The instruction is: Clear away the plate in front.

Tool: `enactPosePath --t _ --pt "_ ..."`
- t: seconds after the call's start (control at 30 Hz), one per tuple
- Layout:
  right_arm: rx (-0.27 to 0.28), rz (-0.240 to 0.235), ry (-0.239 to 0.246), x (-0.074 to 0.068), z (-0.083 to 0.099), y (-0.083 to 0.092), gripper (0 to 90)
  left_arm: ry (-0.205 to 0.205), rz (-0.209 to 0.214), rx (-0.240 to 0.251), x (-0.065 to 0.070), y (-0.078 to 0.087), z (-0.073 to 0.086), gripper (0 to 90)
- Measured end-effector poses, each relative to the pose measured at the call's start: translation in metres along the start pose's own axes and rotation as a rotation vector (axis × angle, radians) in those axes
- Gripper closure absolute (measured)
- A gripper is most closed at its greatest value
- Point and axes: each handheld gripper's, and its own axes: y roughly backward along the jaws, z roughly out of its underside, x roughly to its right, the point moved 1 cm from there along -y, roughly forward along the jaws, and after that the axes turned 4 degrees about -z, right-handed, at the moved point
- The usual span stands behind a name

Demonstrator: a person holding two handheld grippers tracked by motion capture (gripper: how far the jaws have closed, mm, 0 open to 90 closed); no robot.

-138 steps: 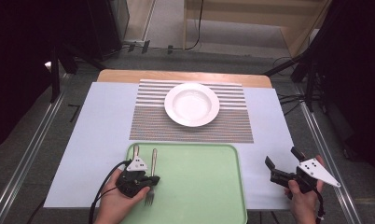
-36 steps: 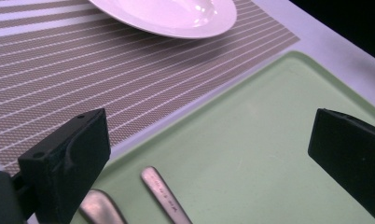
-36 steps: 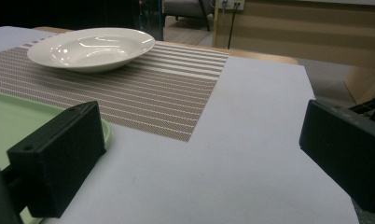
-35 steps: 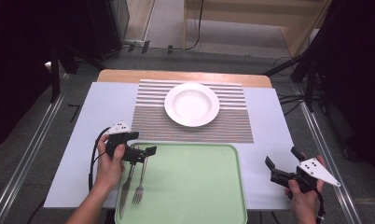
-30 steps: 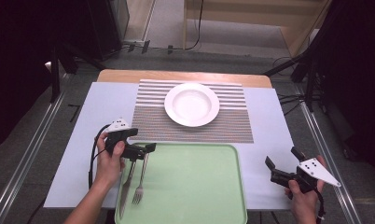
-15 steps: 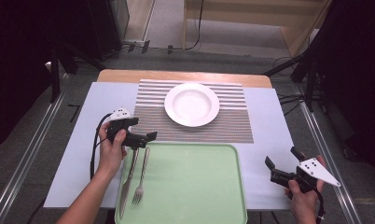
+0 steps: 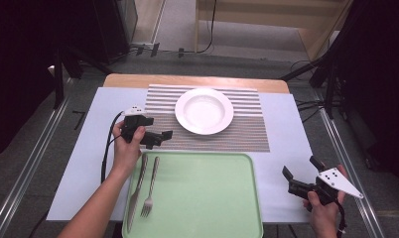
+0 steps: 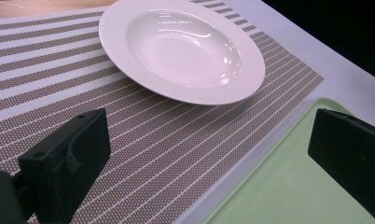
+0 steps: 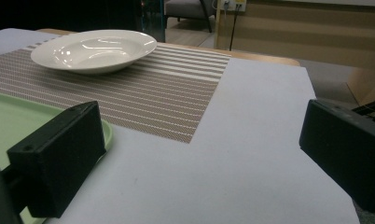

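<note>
Pale blue table [image 7: 287, 124] bears striped placemat [image 7: 252, 134].

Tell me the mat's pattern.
The mat has brown and white stripes, clearest in the left gripper view.

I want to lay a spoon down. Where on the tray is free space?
The tray is bare from the fork to its right rim. Its left edge is crowded: knife and fork lie side by side, with the left gripper just beyond them.
</note>
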Motion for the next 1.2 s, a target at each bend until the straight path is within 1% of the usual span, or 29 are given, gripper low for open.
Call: enactPosePath --t 0.03,0.07,0.13,0.2,0.23,0.27,0.3,0.33,0.37,0.4,0.47,0.5,0.53,0.57,0.6,0.63,0.73,0.77,0.8,0.83,0.87,0.93,1.0,1.03,1.07,1.2 --pt "0.000 0.000 -0.001 0.000 0.000 0.000 0.0 0.010 0.003 0.004 -0.001 -0.001 -0.001 0.0" --pt "0.007 0.002 0.009 0.001 0.000 0.000 0.0 0.015 0.011 0.007 -0.002 -0.002 -0.002 0.0" --pt "0.008 -0.001 0.004 0.000 -0.001 0.000 0.0 0.020 0.001 0.009 -0.005 -0.006 -0.003 0.0" --pt "0.008 -0.002 0.004 0.000 -0.001 0.000 0.0 0.030 0.002 0.003 -0.008 -0.009 -0.004 0.0" --pt "0.006 -0.001 0.011 0.001 0.000 0.000 0.0 0.037 0.009 0.008 -0.009 -0.011 -0.004 0.0" --pt "0.004 -0.002 0.011 0.001 0.000 0.000 0.0 0.041 0.016 0.002 -0.011 -0.012 -0.005 0.0" --pt "0.000 -0.005 0.010 0.001 0.000 -0.001 0.0 0.043 0.013 0.004 -0.012 -0.014 -0.006 0.0" --pt "-0.007 -0.006 -0.007 0.000 0.000 -0.001 0.0 0.045 0.007 0.001 -0.014 -0.016 -0.006 0.0" --pt "-0.007 -0.004 0.011 0.000 0.001 -0.002 0.0 0.049 0.010 -0.004 -0.016 -0.018 -0.007 0.0" --pt "-0.004 -0.005 0.014 0.000 0.001 -0.003 0.0 0.059 0.012 -0.011 -0.018 -0.021 -0.008 0.0" --pt "-0.018 -0.010 0.003 -0.003 0.001 -0.004 0.0 0.073 0.014 -0.008 -0.022 -0.025 -0.009 0.0" --pt "-0.015 -0.009 0.010 -0.004 0.001 -0.005 0.0 0.077 0.015 -0.012 -0.024 -0.028 -0.010 0.0" --pt "-0.023 -0.014 0.010 -0.005 0.001 -0.005 0.0 0.079 0.014 -0.011 -0.024 -0.030 -0.012 0.0" --pt "-0.015 -0.013 0.026 -0.005 0.001 -0.007 0.0 0.078 0.015 -0.013 -0.024 -0.032 -0.013 0.0" --pt "-0.023 -0.017 0.018 -0.007 0.001 -0.007 0.0 0.078 0.015 -0.014 -0.023 -0.035 -0.014 0.0" --pt "-0.023 -0.018 0.030 -0.007 0.001 -0.007 0.0 0.071 0.013 -0.016 -0.023 -0.037 -0.016 0.0" --pt "-0.026 -0.020 0.032 -0.008 0.001 -0.007 0.0 0.070 0.018 -0.026 -0.024 -0.044 -0.020 0.0" --pt "-0.026 -0.021 0.028 -0.008 0.001 -0.007 0.0 0.075 0.022 -0.026 -0.024 -0.046 -0.021 0.0" --pt "-0.020 -0.018 0.035 -0.007 0.001 -0.007 0.0 0.080 0.027 -0.033 -0.025 -0.048 -0.022 0.0" --pt "-0.020 -0.017 0.032 -0.007 0.001 -0.007 0.0 0.078 0.030 -0.032 -0.025 -0.051 -0.023 0.0" --pt "-0.023 -0.020 0.024 -0.007 0.001 -0.006 0.0 0.082 0.024 -0.035 -0.025 -0.053 -0.024 0.0" --pt "-0.022 -0.021 0.023 -0.007 0.001 -0.006 0.0 0.097 0.039 -0.041 -0.027 -0.058 -0.025 0.0" --pt "-0.020 -0.025 0.021 -0.008 0.001 -0.005 0.0 0.107 0.037 -0.040 -0.028 -0.063 -0.026 0.0" --pt "-0.010 -0.022 0.039 -0.006 0.001 -0.006 0.0 0.107 0.042 -0.045 -0.028 -0.065 -0.027 0.0" --pt "-0.014 -0.025 0.031 -0.007 0.000 -0.006 0.0 0.109 0.043 -0.044 -0.028 -0.067 -0.027 0.0" --pt "-0.015 -0.029 0.033 -0.008 0.000 -0.005 0.0 0.114 0.036 -0.056 -0.030 -0.075 -0.030 0.0"
